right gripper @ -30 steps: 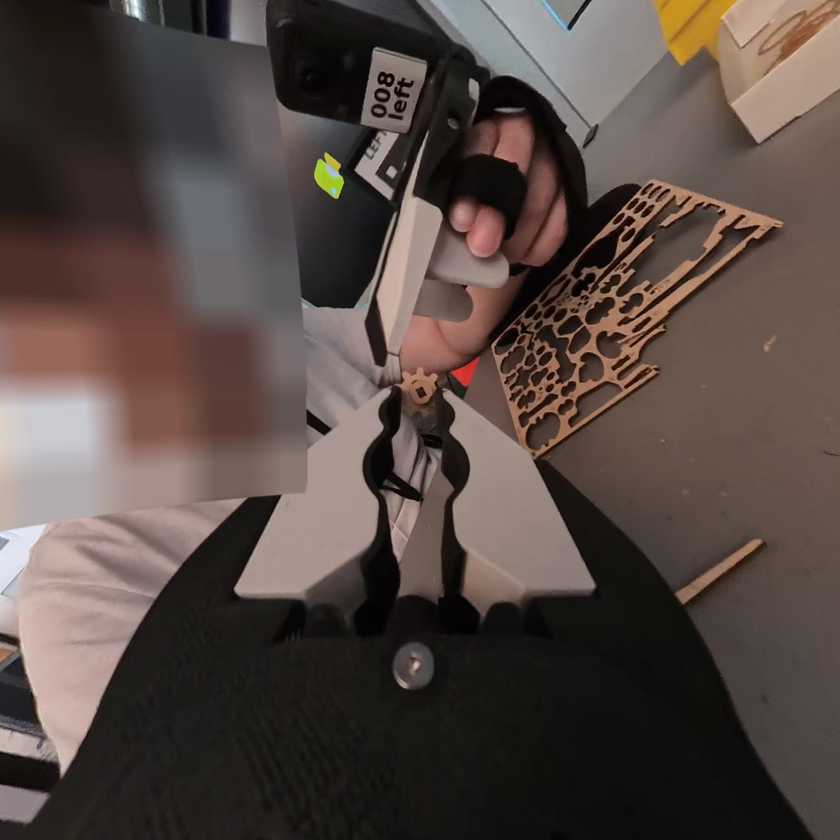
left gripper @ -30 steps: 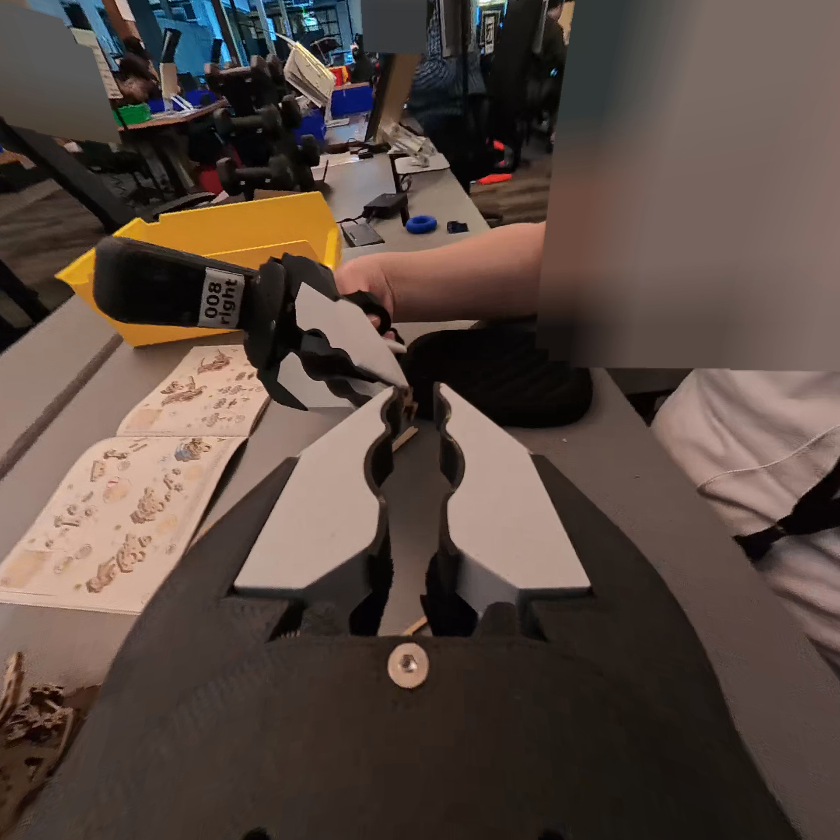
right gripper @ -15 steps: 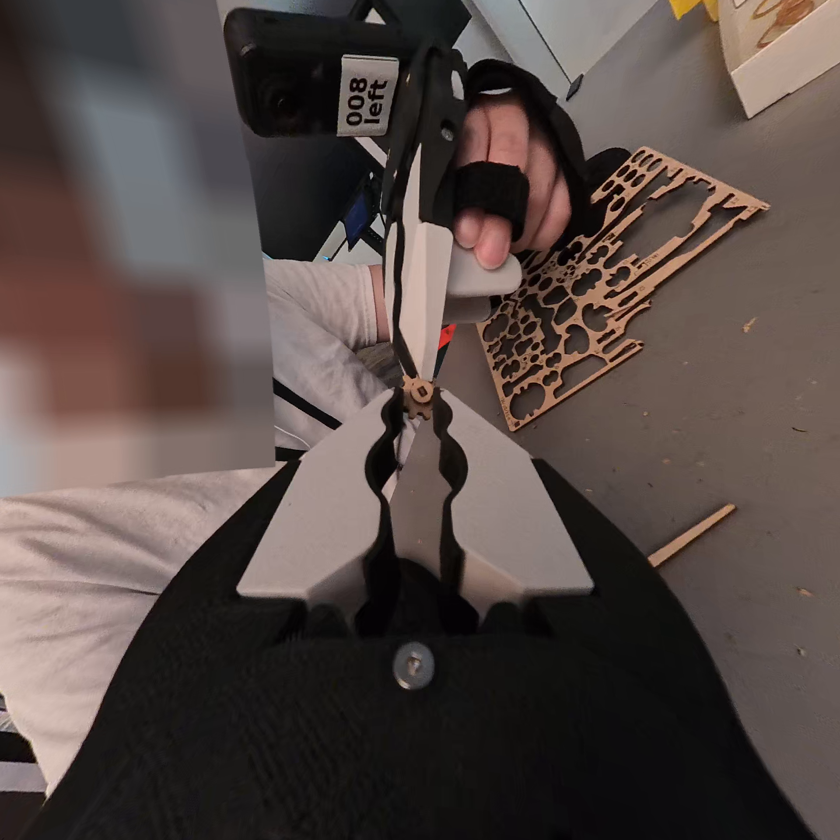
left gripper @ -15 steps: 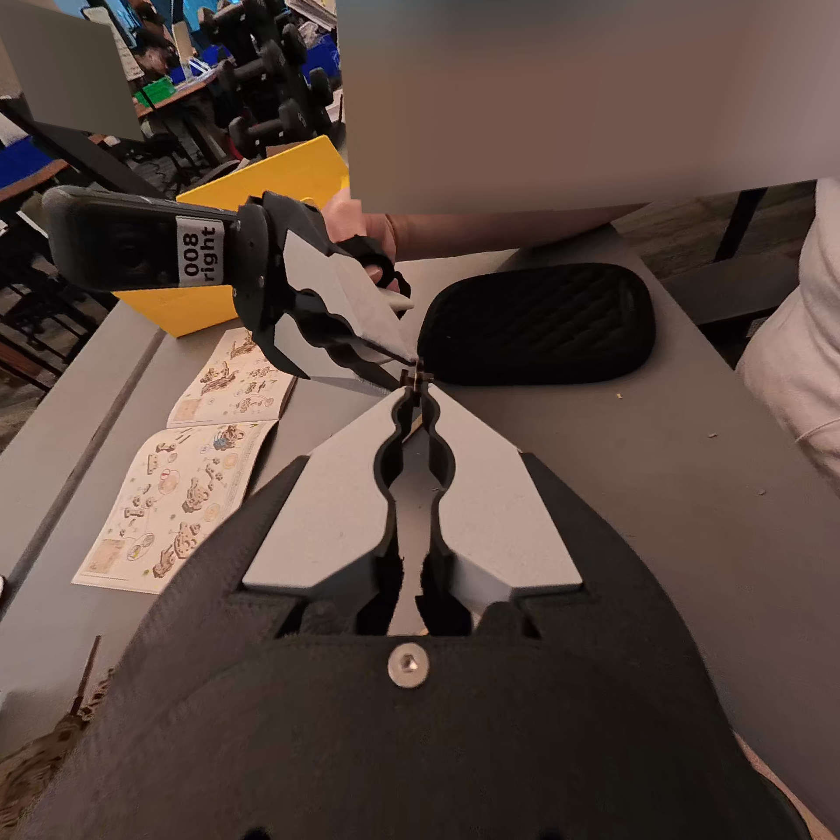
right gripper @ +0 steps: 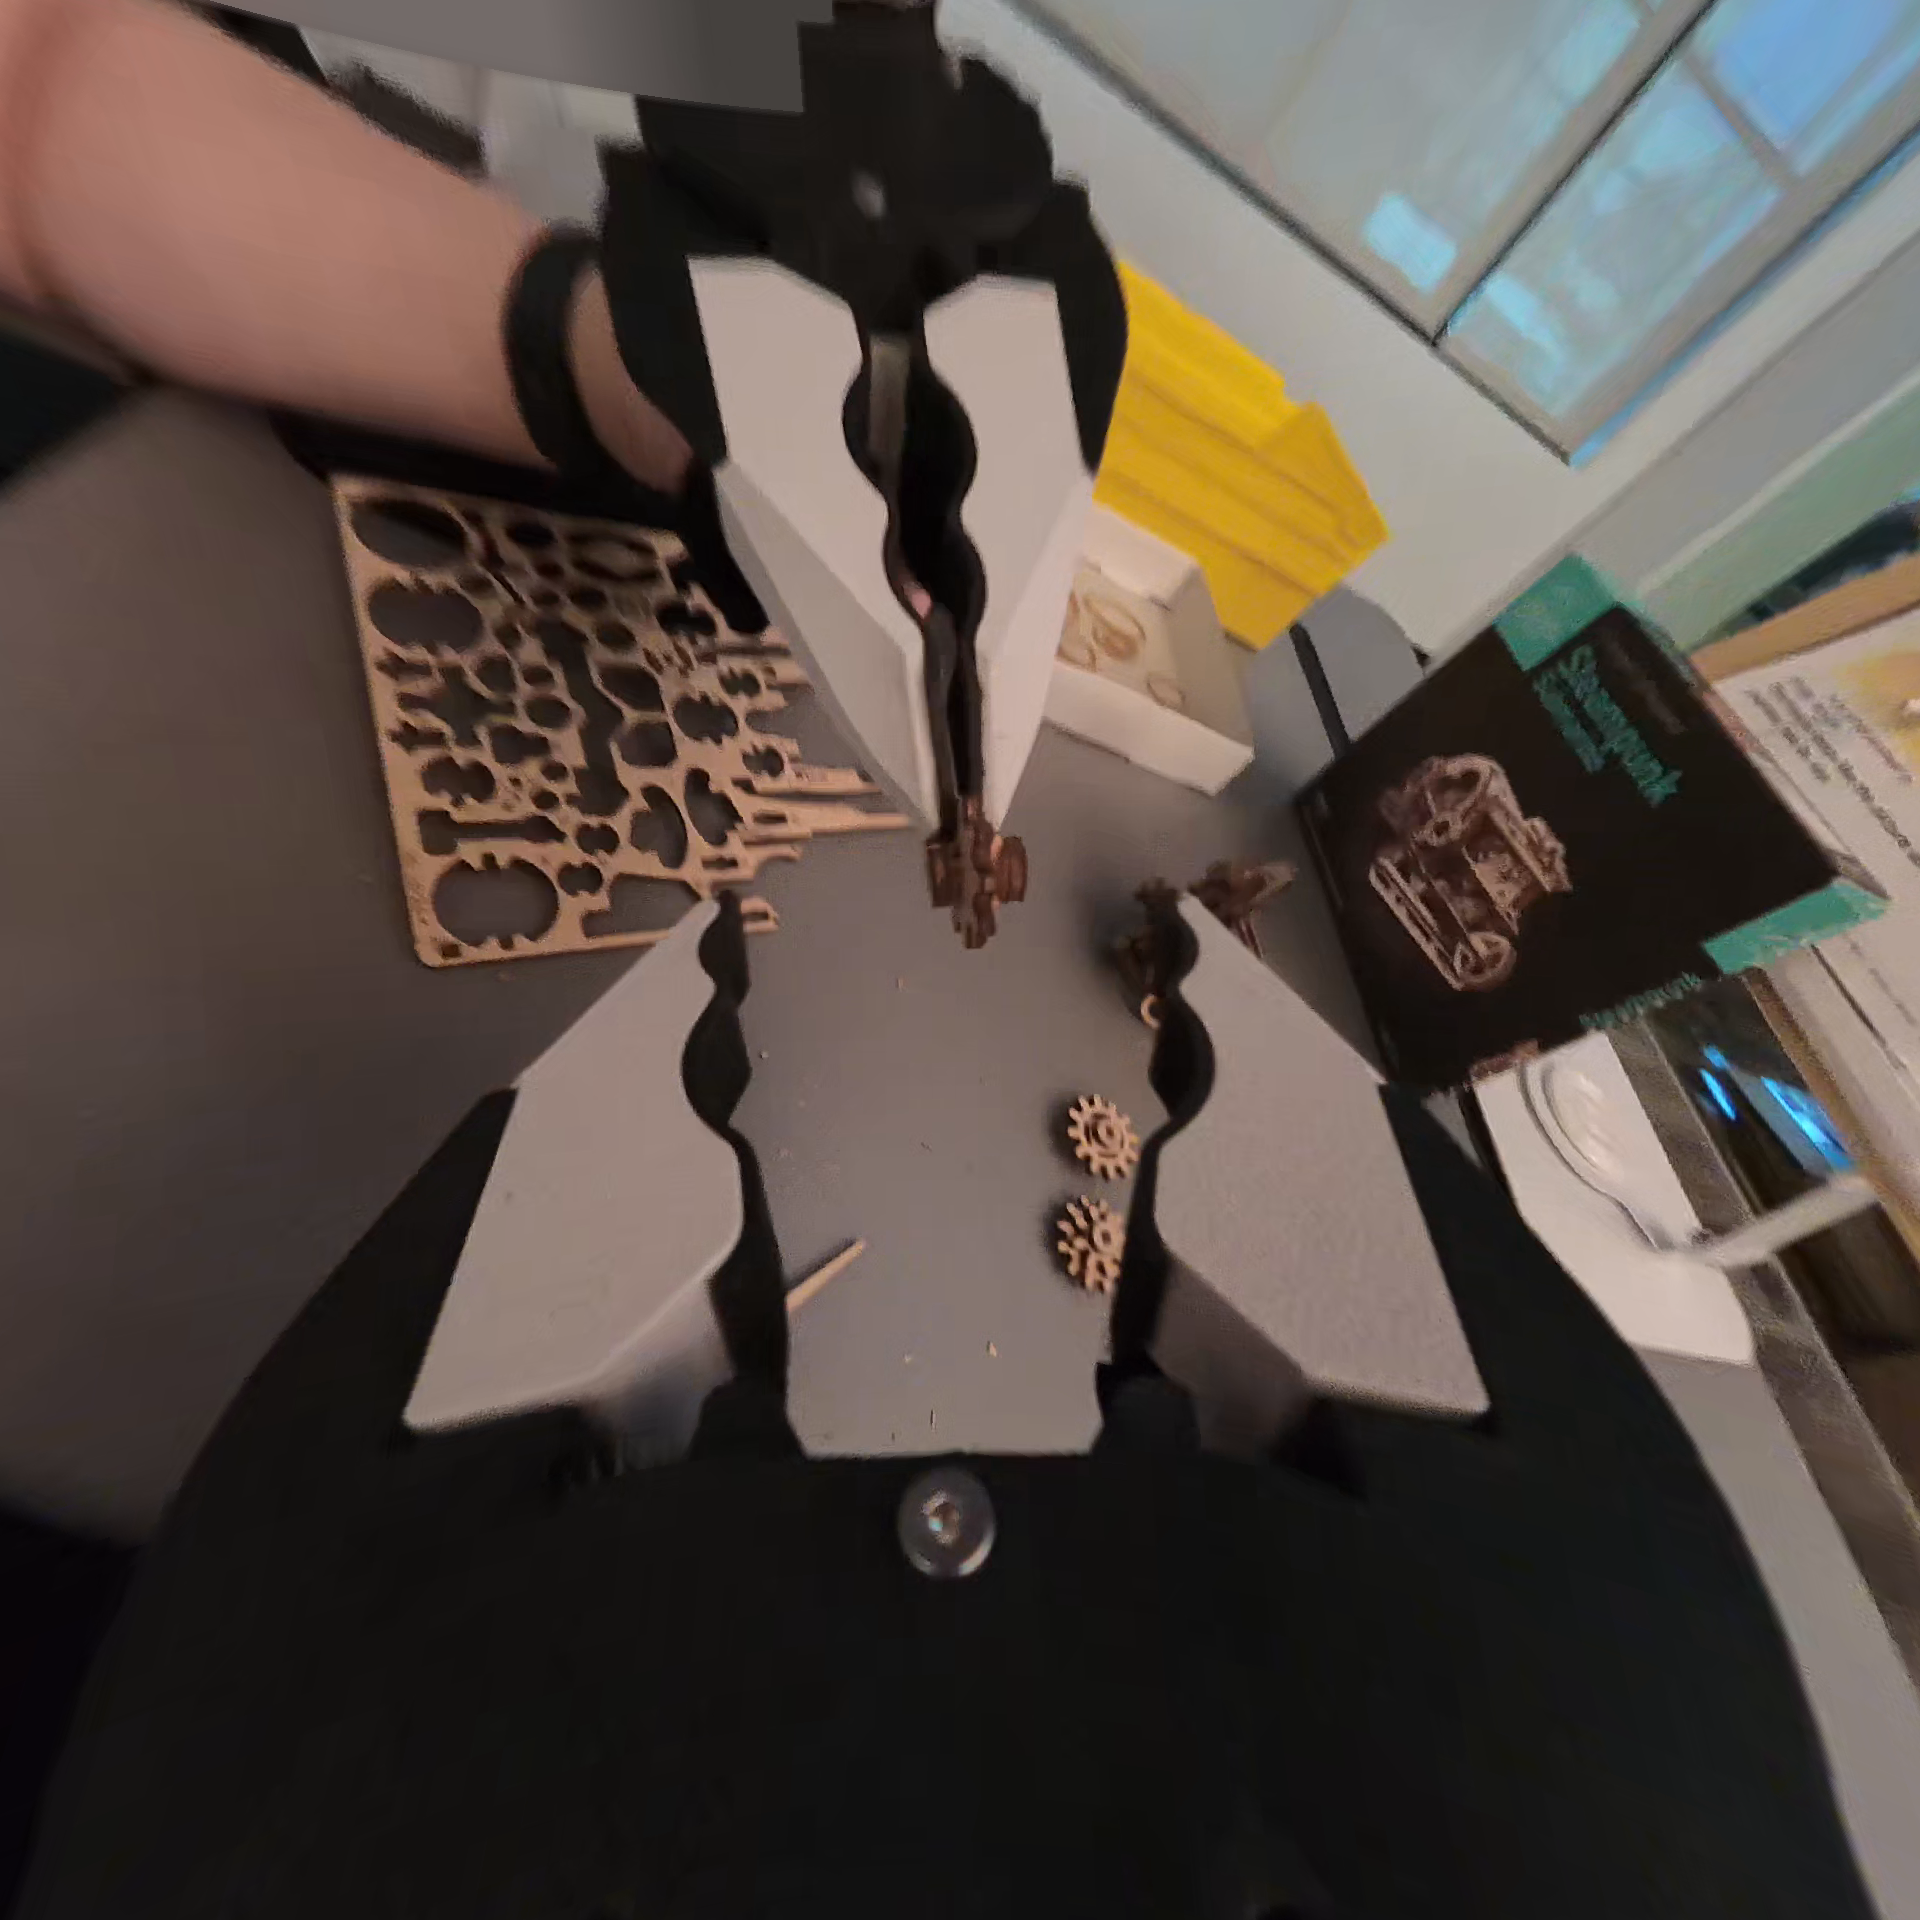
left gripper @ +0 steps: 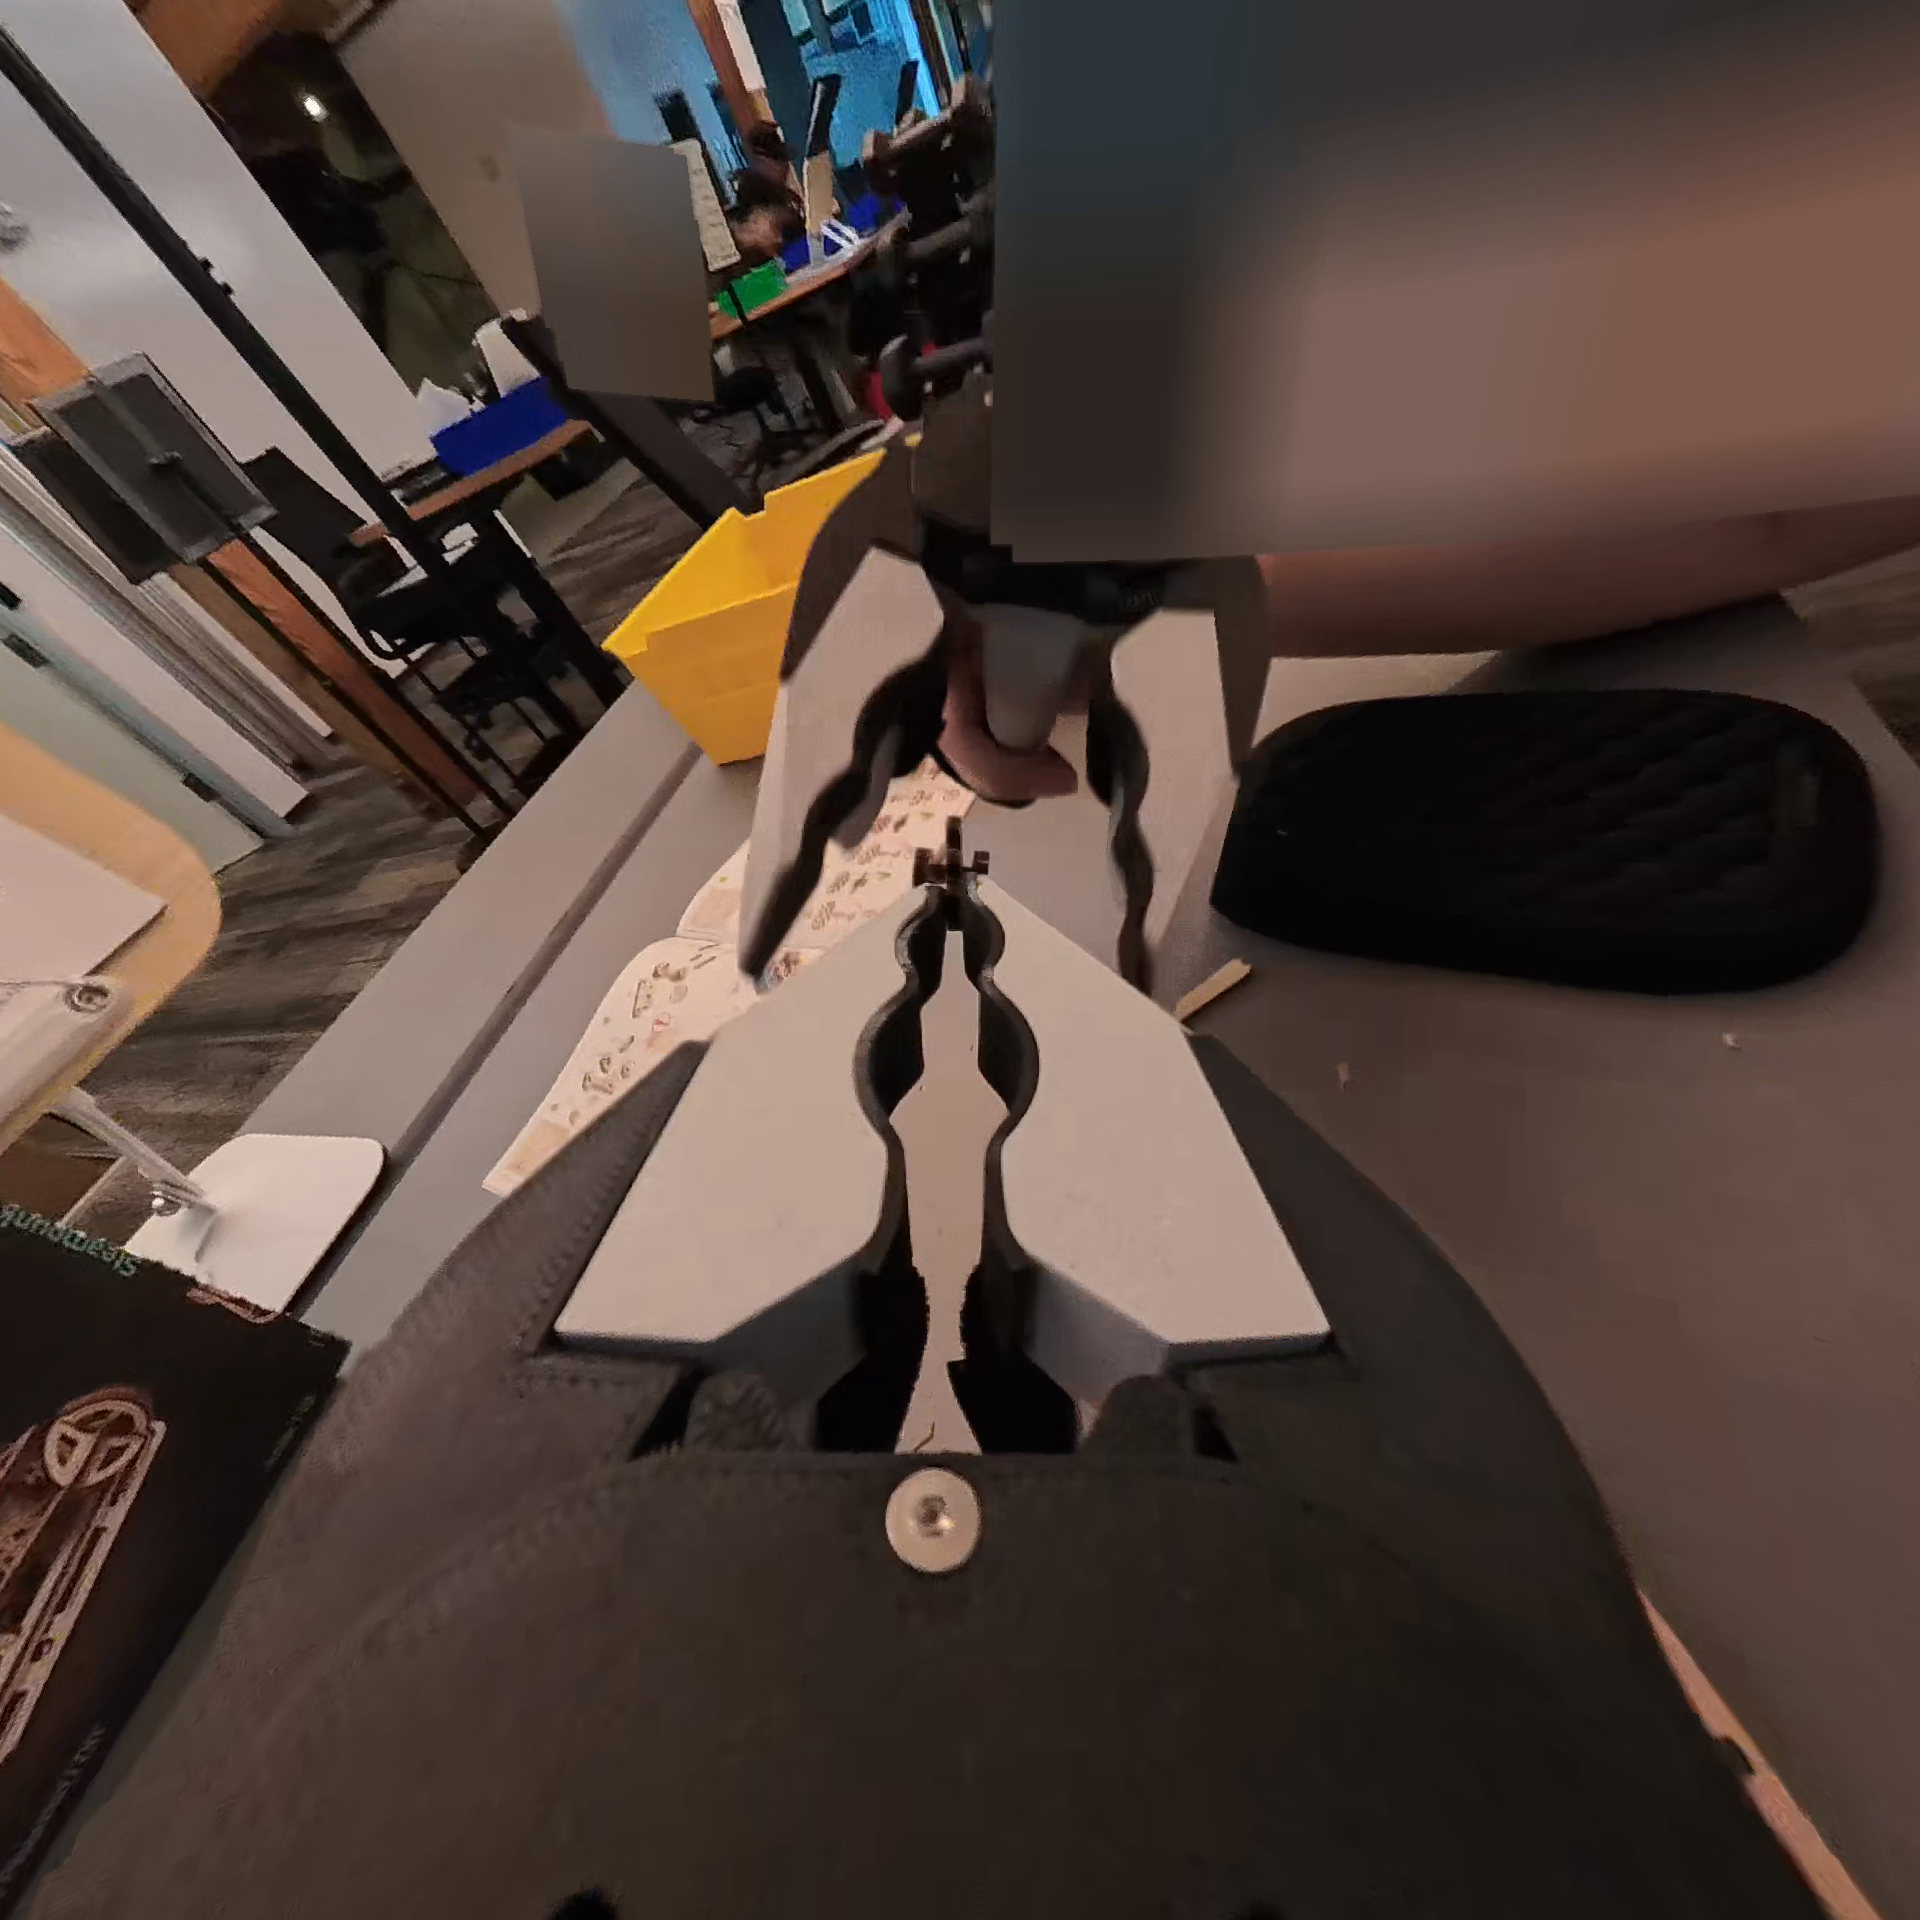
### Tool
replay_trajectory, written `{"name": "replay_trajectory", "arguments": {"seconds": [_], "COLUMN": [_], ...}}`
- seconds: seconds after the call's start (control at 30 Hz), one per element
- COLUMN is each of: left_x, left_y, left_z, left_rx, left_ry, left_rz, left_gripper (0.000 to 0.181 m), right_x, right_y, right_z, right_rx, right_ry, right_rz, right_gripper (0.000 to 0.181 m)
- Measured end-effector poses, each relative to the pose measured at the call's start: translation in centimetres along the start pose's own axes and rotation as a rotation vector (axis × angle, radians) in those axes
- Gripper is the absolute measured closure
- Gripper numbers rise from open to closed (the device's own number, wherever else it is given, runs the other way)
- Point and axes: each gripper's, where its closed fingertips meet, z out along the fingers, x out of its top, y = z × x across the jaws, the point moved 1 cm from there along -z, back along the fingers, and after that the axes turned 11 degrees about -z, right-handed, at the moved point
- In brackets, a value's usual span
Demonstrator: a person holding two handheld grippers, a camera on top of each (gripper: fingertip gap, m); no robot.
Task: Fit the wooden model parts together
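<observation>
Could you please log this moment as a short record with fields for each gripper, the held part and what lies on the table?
left gripper: shut on a small wooden assembly, held above the table
right gripper: open, empty
loose parts: two wooden gears on the table between the right gripper's fingers
left of gears: punched-out wooden sheet
right: dark kit box
far side: yellow bin, black pad, instruction booklet

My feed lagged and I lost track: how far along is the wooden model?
Done: a small wooden sub-assembly looks joined from several pieces. In hand: the left tool is shut on it, while the right tool is open and empty. Left: two gears lie loose on the table, with more dark parts beyond, so much probably remains.
</observation>
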Motion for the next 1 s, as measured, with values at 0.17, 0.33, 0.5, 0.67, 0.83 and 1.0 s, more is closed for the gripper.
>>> {"name": "replay_trajectory", "arguments": {"seconds": [0.17,0.33,0.5,0.67,0.83,1.0], "left_x": [0.7,-0.1,-0.3,-0.1,0.0,-0.5], "left_y": [1.9,2.4,2.6,2.9,3.0,2.9], "left_z": [0.7,1.4,1.8,1.8,1.7,1.7], "left_rx": [0.005,0.047,0.046,0.032,0.018,0.019], "left_ry": [-0.002,-0.060,-0.078,-0.069,-0.067,-0.097], "left_rz": [0.114,0.214,0.204,0.181,0.179,0.191], "left_gripper": [0.180,0.180,0.180,0.180,0.180,0.180], "right_x": [-0.1,-0.4,-0.6,-0.5,-0.6,-0.9], "right_y": [-0.8,-1.7,-2.3,-2.6,-2.5,-2.5], "right_z": [1.5,2.2,2.9,3.3,3.1,3.1], "right_rx": [0.015,0.048,0.063,0.074,0.077,0.079], "right_ry": [-0.090,-0.137,-0.185,-0.185,-0.183,-0.201], "right_rz": [-0.026,-0.032,-0.075,-0.067,-0.065,-0.085], "right_gripper": [0.127,0.142,0.148,0.154,0.155,0.155]}}
